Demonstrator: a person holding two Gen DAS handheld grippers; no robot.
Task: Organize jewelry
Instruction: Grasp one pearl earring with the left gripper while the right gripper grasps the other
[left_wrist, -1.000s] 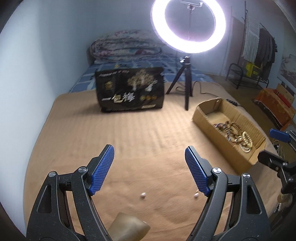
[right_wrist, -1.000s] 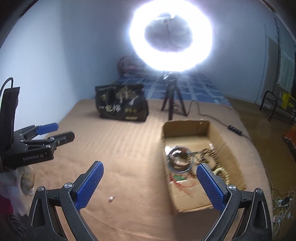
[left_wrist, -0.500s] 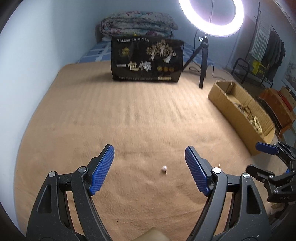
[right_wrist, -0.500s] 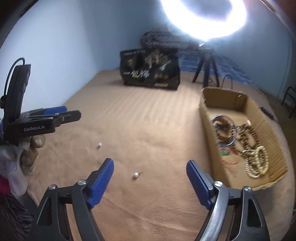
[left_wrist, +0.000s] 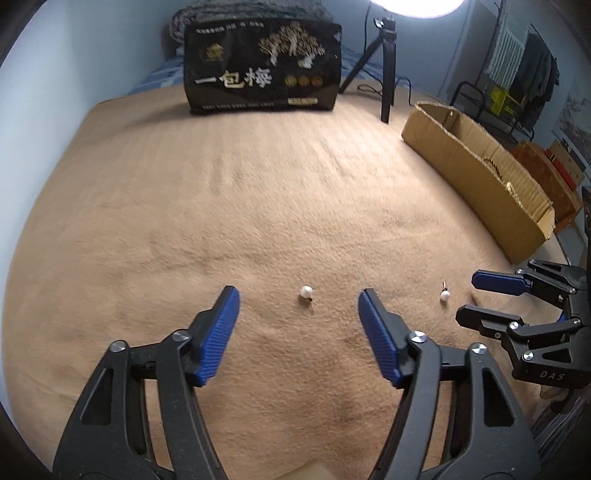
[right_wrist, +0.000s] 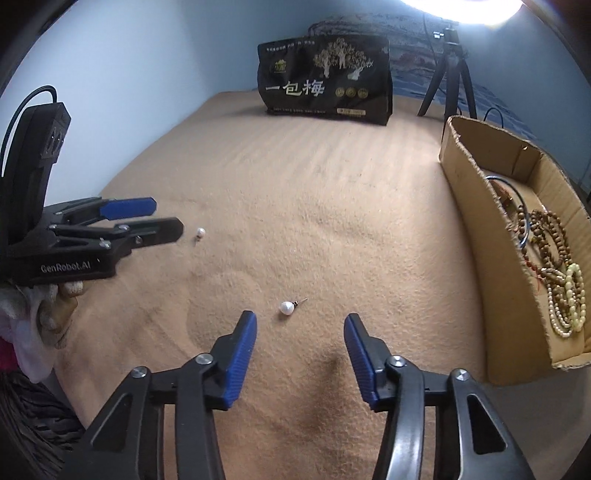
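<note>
Two pearl stud earrings lie on the tan blanket. In the left wrist view one pearl earring (left_wrist: 306, 291) lies just ahead of my open left gripper (left_wrist: 299, 308), between its fingertips; the other pearl earring (left_wrist: 444, 294) lies beside my right gripper (left_wrist: 480, 299). In the right wrist view my open, empty right gripper (right_wrist: 300, 326) sits low over its pearl earring (right_wrist: 287, 307), and the left gripper (right_wrist: 166, 218) is near the far pearl (right_wrist: 200, 232). A cardboard box (right_wrist: 476, 229) at right holds bead bracelets (right_wrist: 554, 266).
A black printed bag (left_wrist: 263, 68) stands at the back of the blanket. A ring-light tripod (left_wrist: 386, 70) stands behind the cardboard box (left_wrist: 476, 177). A clothes rack and shelves (left_wrist: 517, 81) stand on the floor to the right.
Both grippers have come down and forward toward the blanket. Each pearl earring now lies close ahead of a gripper's fingertips. Both stay open.
</note>
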